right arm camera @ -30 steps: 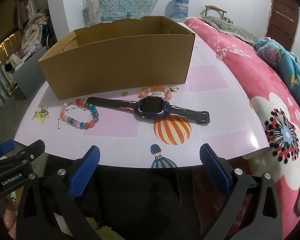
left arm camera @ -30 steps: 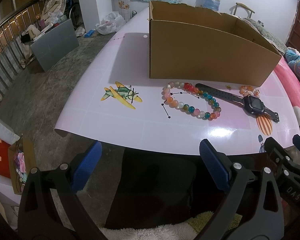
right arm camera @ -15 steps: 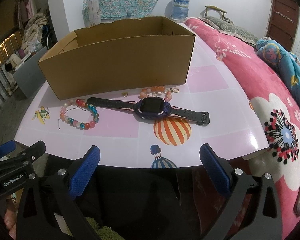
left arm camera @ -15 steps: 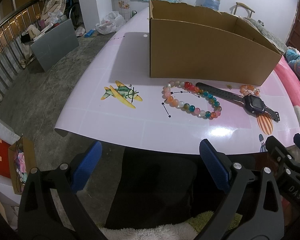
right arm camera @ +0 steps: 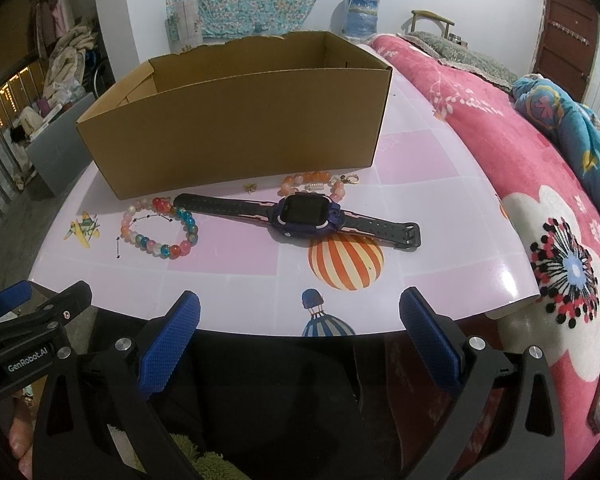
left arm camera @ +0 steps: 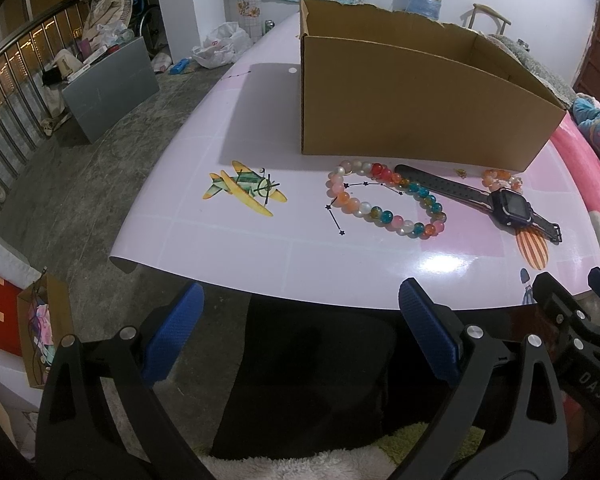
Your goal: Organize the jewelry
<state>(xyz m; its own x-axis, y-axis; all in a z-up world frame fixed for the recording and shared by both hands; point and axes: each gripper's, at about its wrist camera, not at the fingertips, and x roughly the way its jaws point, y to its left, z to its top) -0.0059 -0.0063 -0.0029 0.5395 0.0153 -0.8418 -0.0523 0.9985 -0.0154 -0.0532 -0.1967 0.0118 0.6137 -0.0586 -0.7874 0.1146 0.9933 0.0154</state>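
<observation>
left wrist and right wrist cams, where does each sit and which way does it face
Left wrist: on the left gripper before the table's near edge, left end, facing the beaded bracelet and cardboard box; its open jaws and the other gripper show.
Right wrist: on the right gripper further right, facing the watch; its open jaws show, pink bedspread at right.
Shared: box, bracelet, watch, table.

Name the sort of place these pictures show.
Probably a lived-in bedroom at home: a pink floral quilt on a bed beside the glossy pink table, a piled heap of clothes, a brown wooden door.
</observation>
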